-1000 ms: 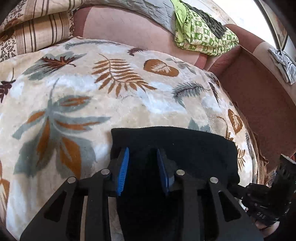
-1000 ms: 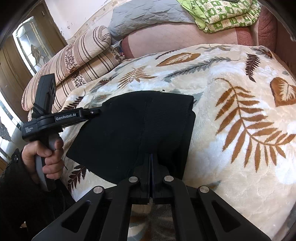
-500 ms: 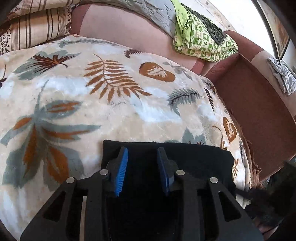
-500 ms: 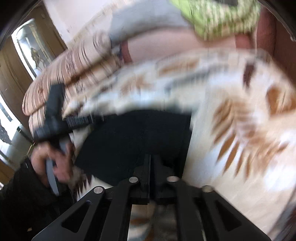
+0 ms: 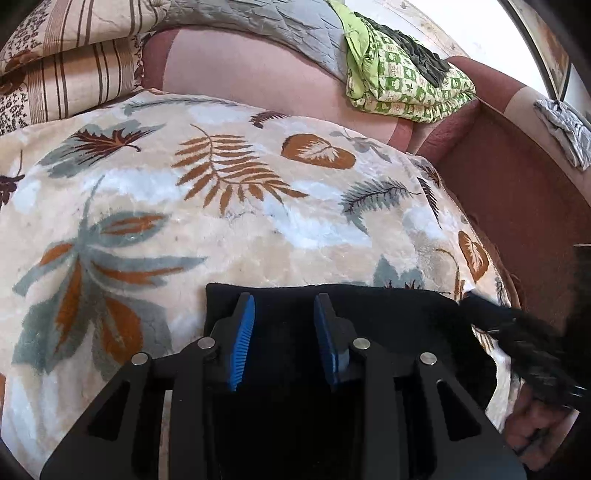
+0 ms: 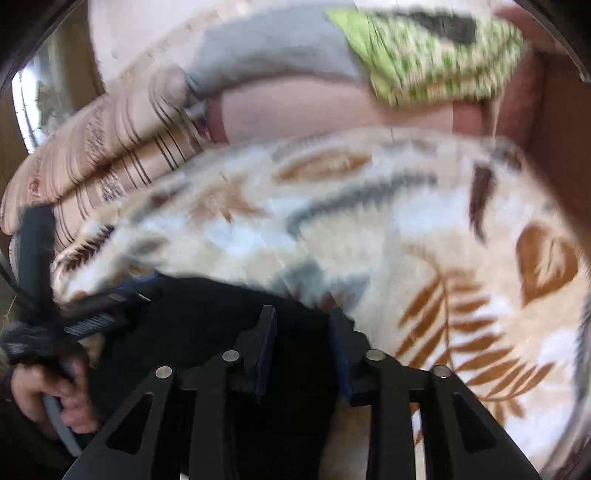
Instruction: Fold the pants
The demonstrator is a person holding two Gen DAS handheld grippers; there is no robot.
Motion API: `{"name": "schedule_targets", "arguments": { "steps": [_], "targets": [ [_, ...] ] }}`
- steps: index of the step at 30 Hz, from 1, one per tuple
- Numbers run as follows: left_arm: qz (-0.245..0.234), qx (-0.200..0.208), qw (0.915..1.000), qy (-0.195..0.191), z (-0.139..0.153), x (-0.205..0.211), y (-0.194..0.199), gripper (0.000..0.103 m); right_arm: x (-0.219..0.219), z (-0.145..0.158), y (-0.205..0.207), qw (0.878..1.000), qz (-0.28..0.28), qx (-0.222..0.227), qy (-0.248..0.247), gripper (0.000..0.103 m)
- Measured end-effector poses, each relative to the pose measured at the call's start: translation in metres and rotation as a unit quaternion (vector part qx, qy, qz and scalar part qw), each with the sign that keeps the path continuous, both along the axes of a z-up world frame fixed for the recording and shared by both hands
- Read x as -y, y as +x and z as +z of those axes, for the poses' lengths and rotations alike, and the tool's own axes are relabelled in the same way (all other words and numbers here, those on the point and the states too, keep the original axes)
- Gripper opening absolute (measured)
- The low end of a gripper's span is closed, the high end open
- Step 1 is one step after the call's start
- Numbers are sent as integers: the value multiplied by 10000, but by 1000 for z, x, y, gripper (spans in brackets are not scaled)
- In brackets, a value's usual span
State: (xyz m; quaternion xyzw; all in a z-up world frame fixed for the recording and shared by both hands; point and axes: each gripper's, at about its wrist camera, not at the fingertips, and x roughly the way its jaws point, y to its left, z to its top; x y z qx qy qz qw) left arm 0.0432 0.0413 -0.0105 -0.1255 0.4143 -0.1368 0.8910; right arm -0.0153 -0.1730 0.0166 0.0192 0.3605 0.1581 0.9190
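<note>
The black pants (image 5: pixel 388 314) lie folded flat near the front edge of the leaf-patterned blanket (image 5: pixel 221 229). My left gripper (image 5: pixel 283 306) hovers over the pants' left part with its blue pads apart and nothing between them. In the blurred right wrist view the pants (image 6: pixel 207 325) lie at the lower left, and my right gripper (image 6: pixel 301 325) is over their right edge with its jaws apart and empty. The left gripper (image 6: pixel 107 306) shows there at the left, held in a hand.
Striped pillows (image 5: pixel 62 74) lie at the back left. A grey quilt (image 5: pixel 258 26) and a green patterned cloth (image 5: pixel 402 85) lie on the sofa back. The brown sofa seat (image 5: pixel 517 206) drops away to the right of the blanket.
My right gripper has opened and let go of the pants; it is moving fast, blurring its view. Both grippers have pulled back toward the front edge. The pants lie lower in both views.
</note>
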Motion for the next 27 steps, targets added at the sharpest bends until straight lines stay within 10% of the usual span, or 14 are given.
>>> {"name": "schedule_targets", "arguments": {
  "steps": [9,11,13,17,21,27],
  "targets": [
    [29,105,9996,253,0,5,-3,31,-21,-28,-16,9976,580,-190,-338,40],
    [32,93,9997,213,0,3,-3,31,-8,-18,-22,9991,404,-56,-97,50],
    [31,81,9998,171,0,4,-3,31,14,-17,-30,9998,27,68,195,81],
    [49,67,9998,187,0,4,-3,31,48,-55,-21,9837,-163,-990,1490,80],
    [47,73,9998,169,1,4,-3,31,55,-59,-17,9659,4,-1010,2382,80],
    [52,83,9999,126,1,3,-4,31,40,-64,-15,9771,173,-909,1917,81]
  ]
}}
